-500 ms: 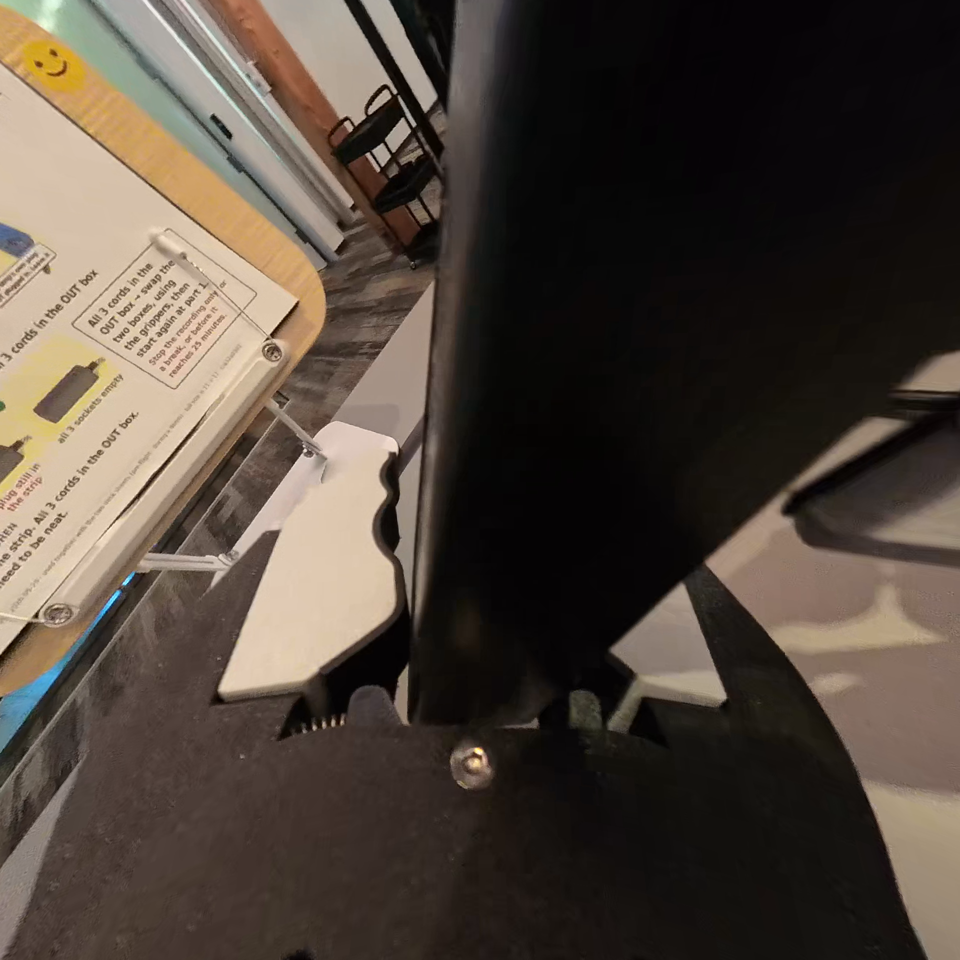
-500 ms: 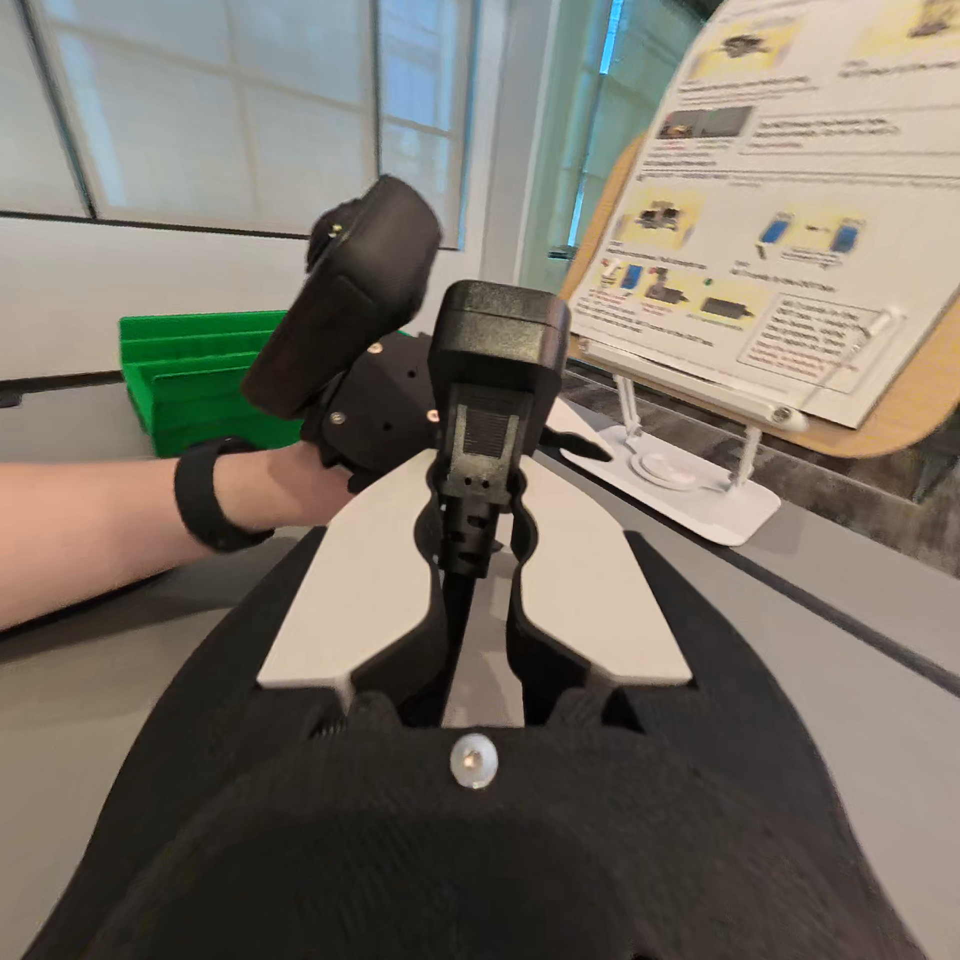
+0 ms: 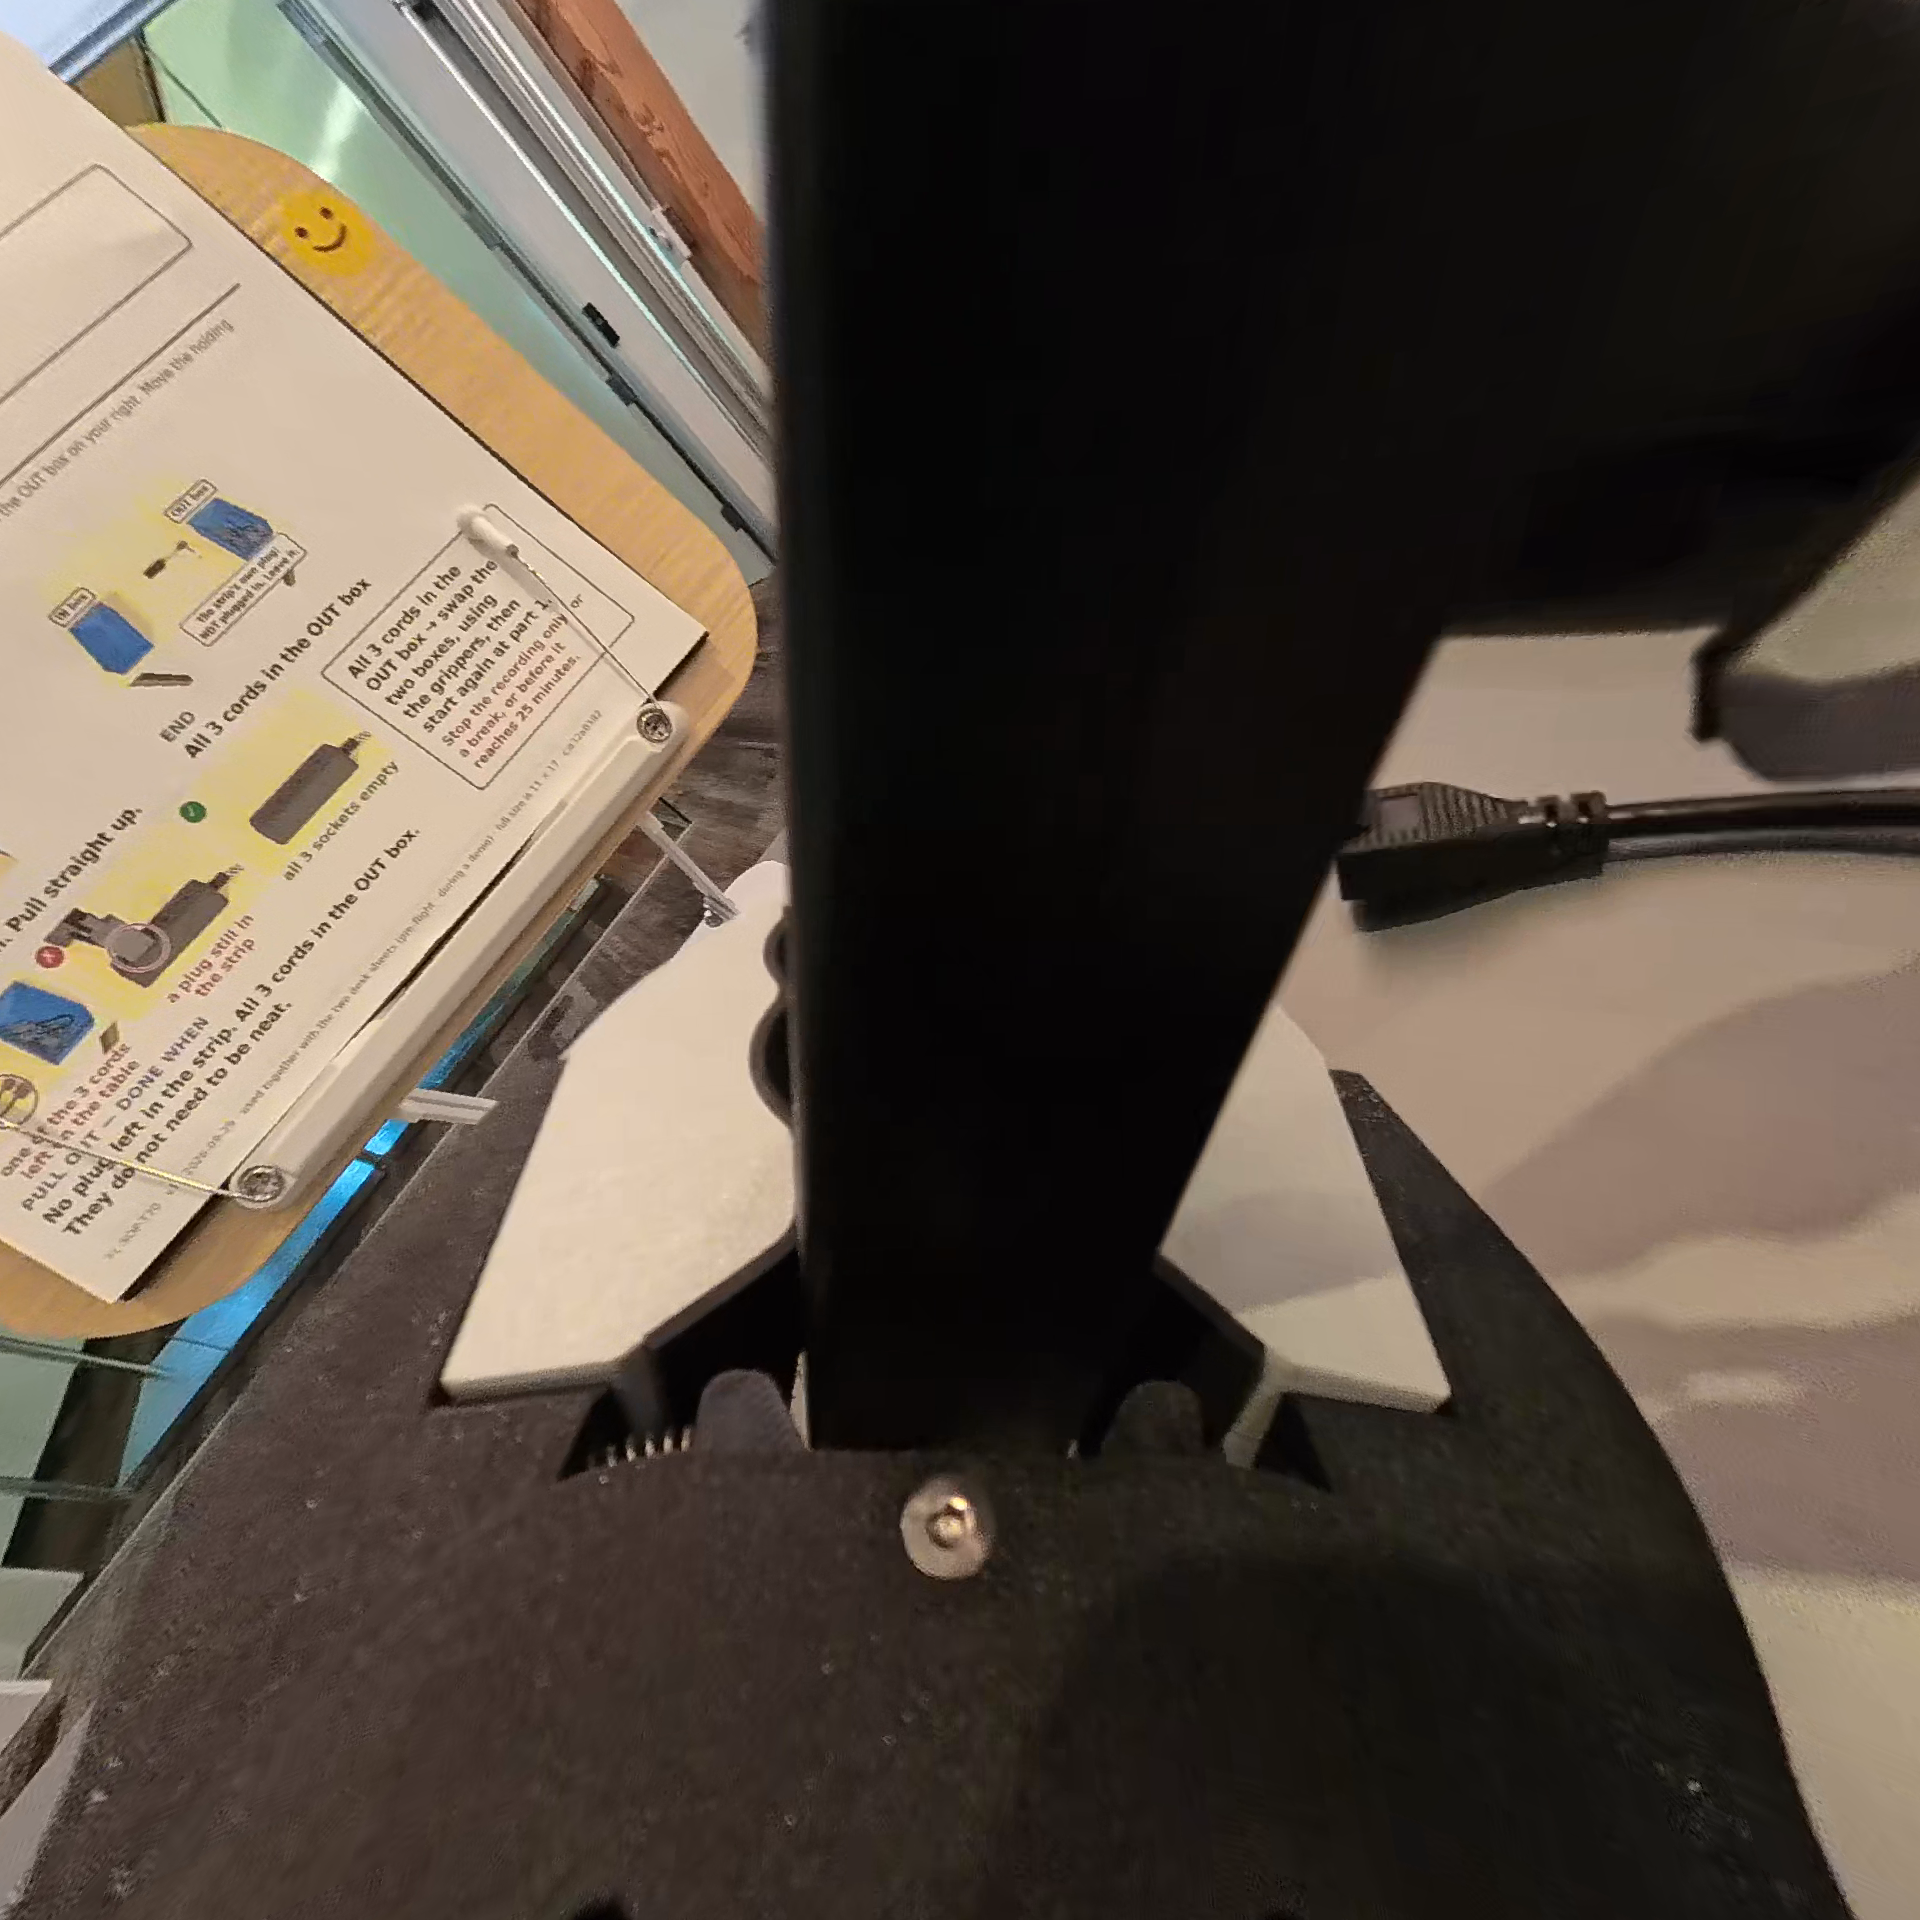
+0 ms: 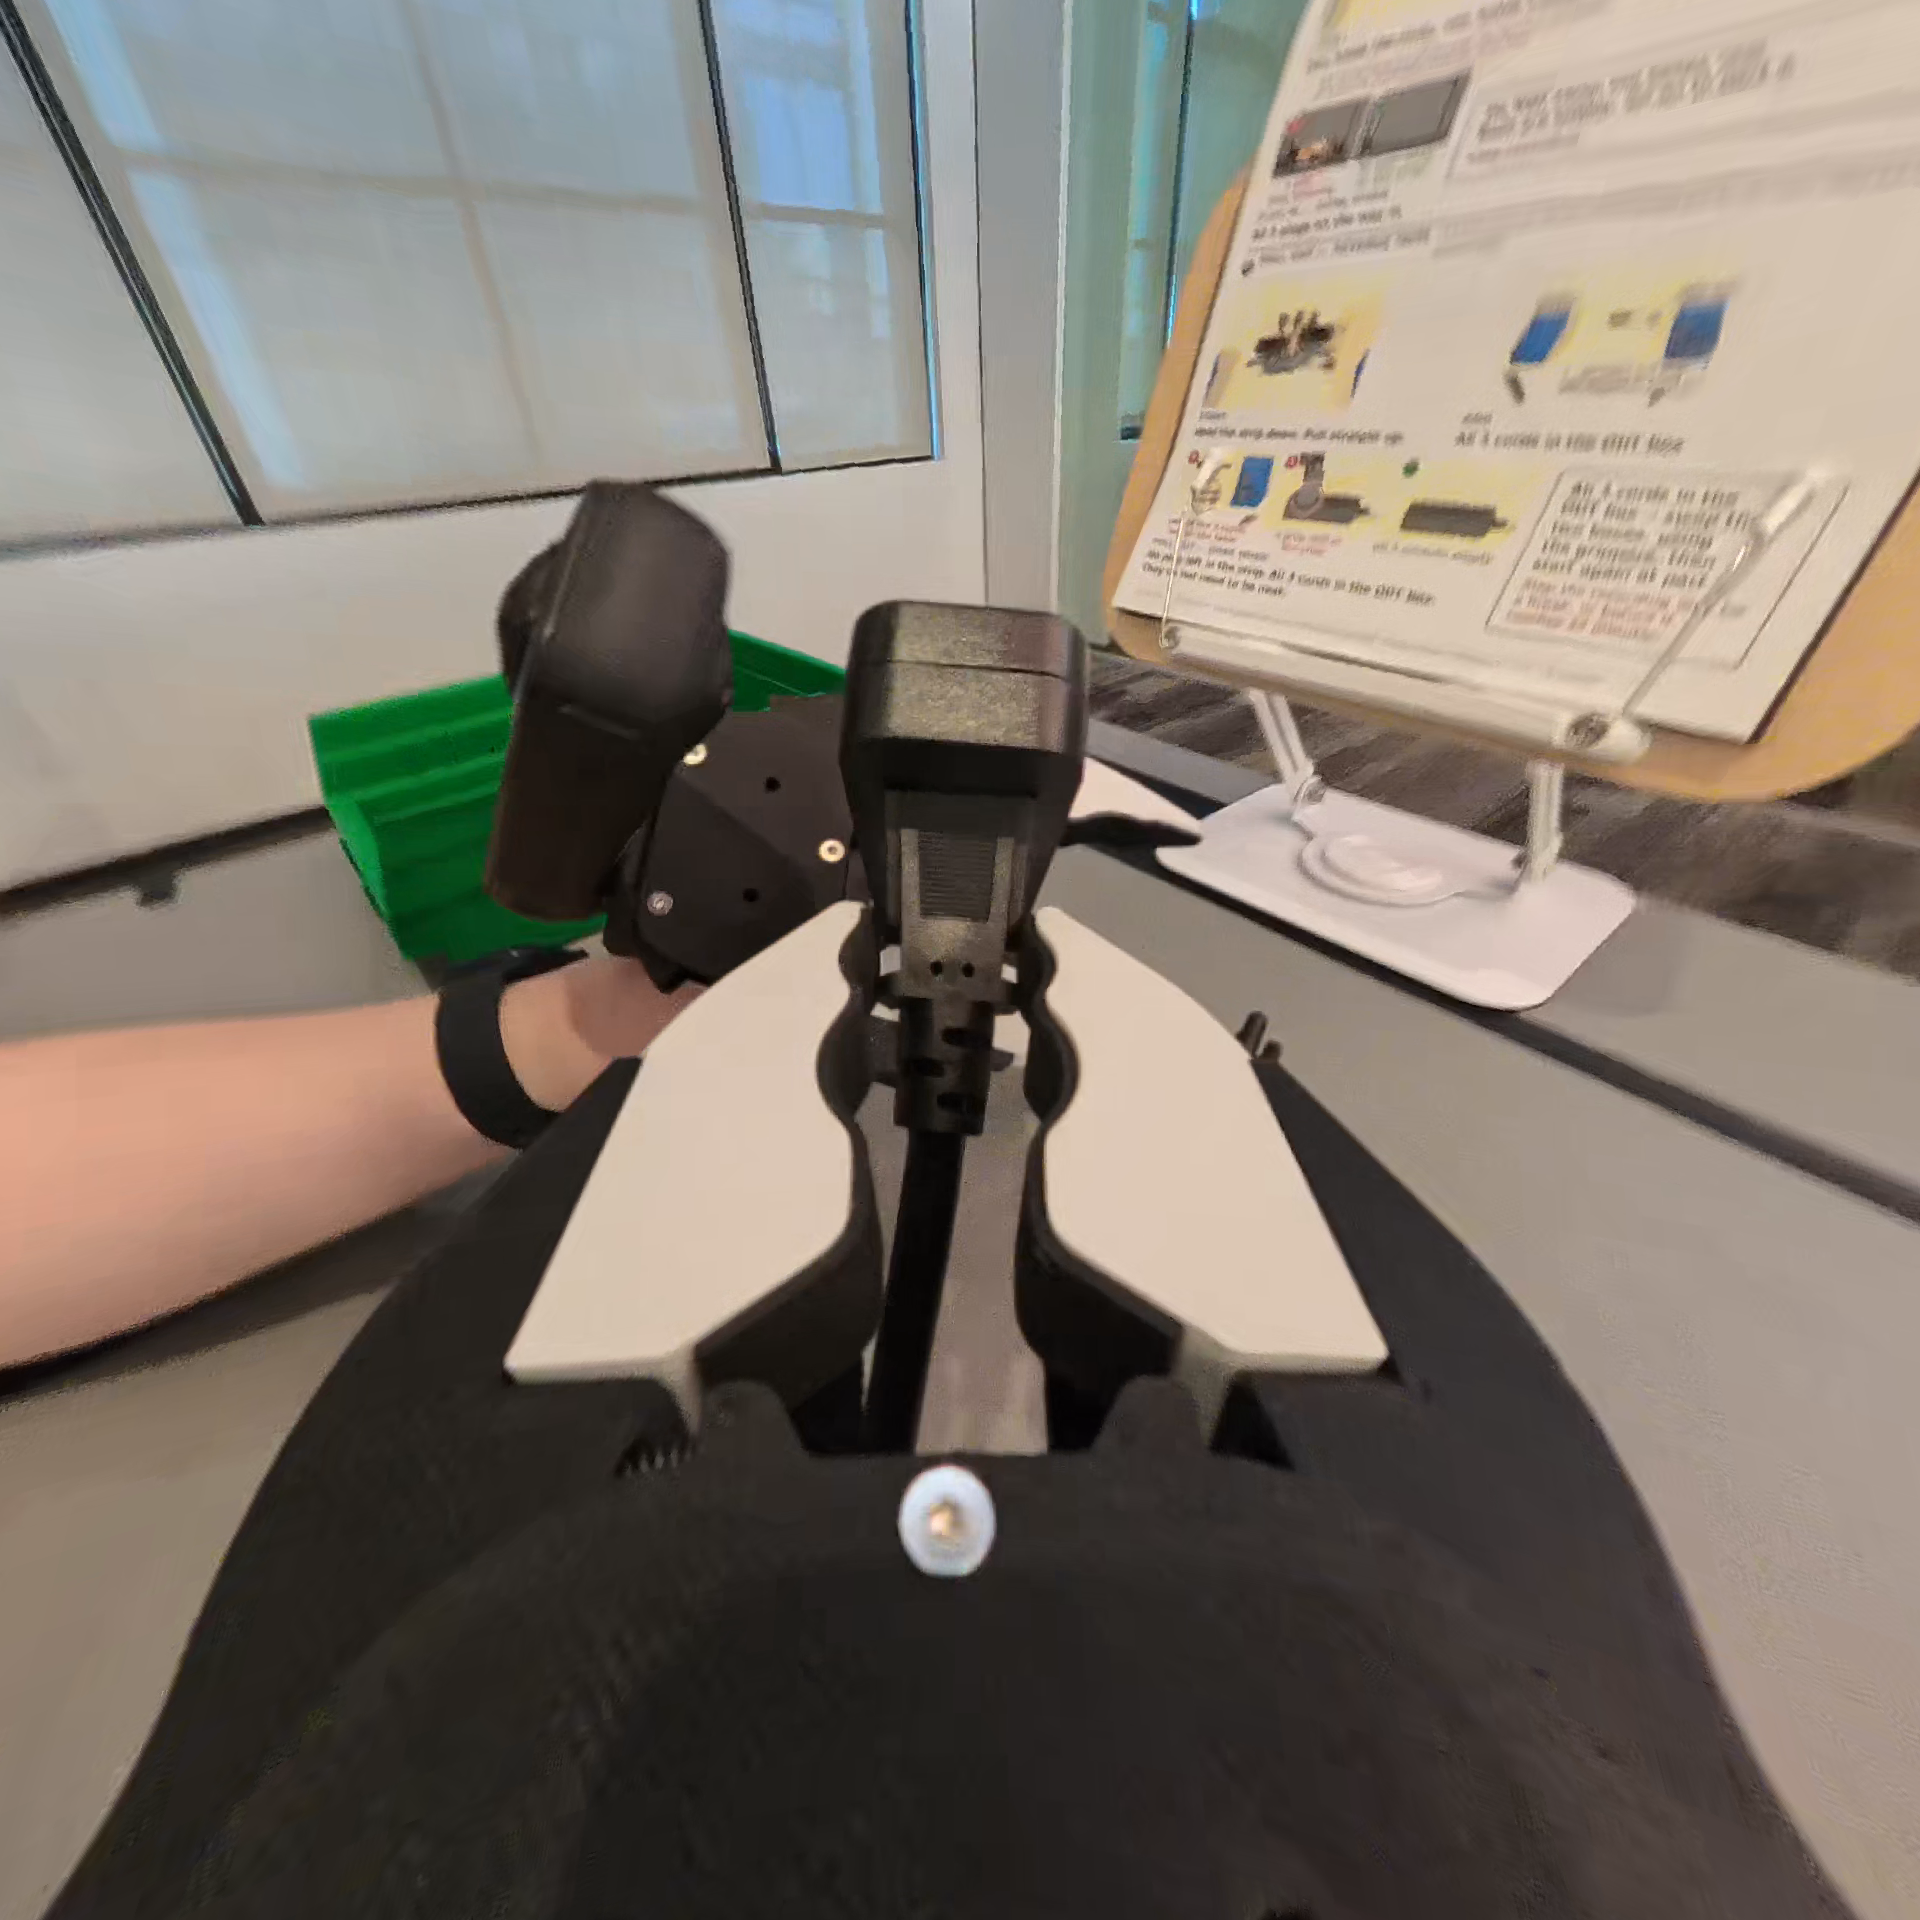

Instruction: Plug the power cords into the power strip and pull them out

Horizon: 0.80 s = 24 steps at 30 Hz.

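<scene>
Grey table [image 4: 1558, 1299] underfoot, bright window [image 4: 416, 260] behind, and here we go, nearest first: the right gripper [image 4: 956, 997] is clenched on the neck of a black plug [image 4: 961, 707], its cord [image 4: 914, 1247] running back down the gap between the two white fingers. The plug looks chunky and square-shouldered, with a ribbed collar where the fingers bite. It points away from the camera, so its prongs are hidden. That grip reads the same as half a second ago, only with the plug carried a touch higher. On the other side, the left gripper [image 3: 1029, 966] is squeezed onto a broad black slab, which I take to be the power strip [image 3: 1091, 520]; it fills the middle of the left wrist view, and no sockets show. The real change is there: that view has swung, and a second cord end [image 3: 1455, 842] now shows, lying loose on the table to the right. So both parts are in hand, off the table, and I'd call this the lining-up before insertion. Farther off sit a green bin [image 4: 416, 790] and an instruction sheet [image 4: 1507, 364] propped on its stand.
</scene>
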Available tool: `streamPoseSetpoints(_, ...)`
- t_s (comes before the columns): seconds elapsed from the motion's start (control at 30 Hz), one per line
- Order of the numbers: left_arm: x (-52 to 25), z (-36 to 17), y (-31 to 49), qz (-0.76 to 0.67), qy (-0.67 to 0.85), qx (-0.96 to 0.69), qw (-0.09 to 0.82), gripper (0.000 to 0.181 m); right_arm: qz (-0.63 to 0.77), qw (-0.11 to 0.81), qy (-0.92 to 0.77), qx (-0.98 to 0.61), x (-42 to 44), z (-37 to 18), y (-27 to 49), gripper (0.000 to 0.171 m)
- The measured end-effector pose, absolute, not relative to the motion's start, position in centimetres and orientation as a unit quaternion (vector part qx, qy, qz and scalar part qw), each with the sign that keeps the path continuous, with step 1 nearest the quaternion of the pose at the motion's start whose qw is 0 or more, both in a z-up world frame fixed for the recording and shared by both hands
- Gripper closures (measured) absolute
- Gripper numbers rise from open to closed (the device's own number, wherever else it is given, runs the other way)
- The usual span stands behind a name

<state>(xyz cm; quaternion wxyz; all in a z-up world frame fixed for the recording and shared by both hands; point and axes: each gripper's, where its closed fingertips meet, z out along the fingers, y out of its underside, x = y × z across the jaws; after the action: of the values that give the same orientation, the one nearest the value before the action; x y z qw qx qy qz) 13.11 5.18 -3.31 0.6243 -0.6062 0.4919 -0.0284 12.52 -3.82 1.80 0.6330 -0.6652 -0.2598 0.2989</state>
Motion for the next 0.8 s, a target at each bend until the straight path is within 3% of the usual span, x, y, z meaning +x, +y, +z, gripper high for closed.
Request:
streamPoseSetpoints(0.17, 12.3, -2.3, 6.0, 0.002, 0.44, -0.619, 0.65, 0.122, 0.328, 0.662, -0.155, -0.656, 12.9, 2.3, -3.1, 0.145)
streamPoseSetpoints(0.3, 13.3, -2.5, 5.0, -0.051, 0.487, -0.596, 0.636, 0.12, 0.294, 0.672, -0.193, -0.652, 12.7, 2.5, -3.3, 0.146)
streamPoseSetpoints(0.53, 12.7, -2.0, -0.6, -0.263, 0.607, -0.572, 0.484, 0.116, 0.164, 0.697, -0.282, -0.638, 14.6, 3.3, -3.9, 0.145)
streamPoseSetpoints(0.7, 10.9, 6.7, -2.4, -0.4, 0.499, -0.552, 0.535, 0.115, 0.049, 0.697, -0.301, -0.649, 14.9, 2.4, -3.2, 0.146)
streamPoseSetpoints(0.73, 11.2, 7.5, -2.2, -0.392, 0.478, -0.558, 0.554, 0.123, 0.033, 0.692, -0.304, -0.655, 14.9, 2.0, -3.0, 0.146)
streamPoseSetpoints(0.8, 12.3, 7.1, -1.9, -0.34, 0.474, -0.575, 0.574, 0.121, 0.013, 0.682, -0.305, -0.664, 14.8, 1.3, -2.7, 0.146)
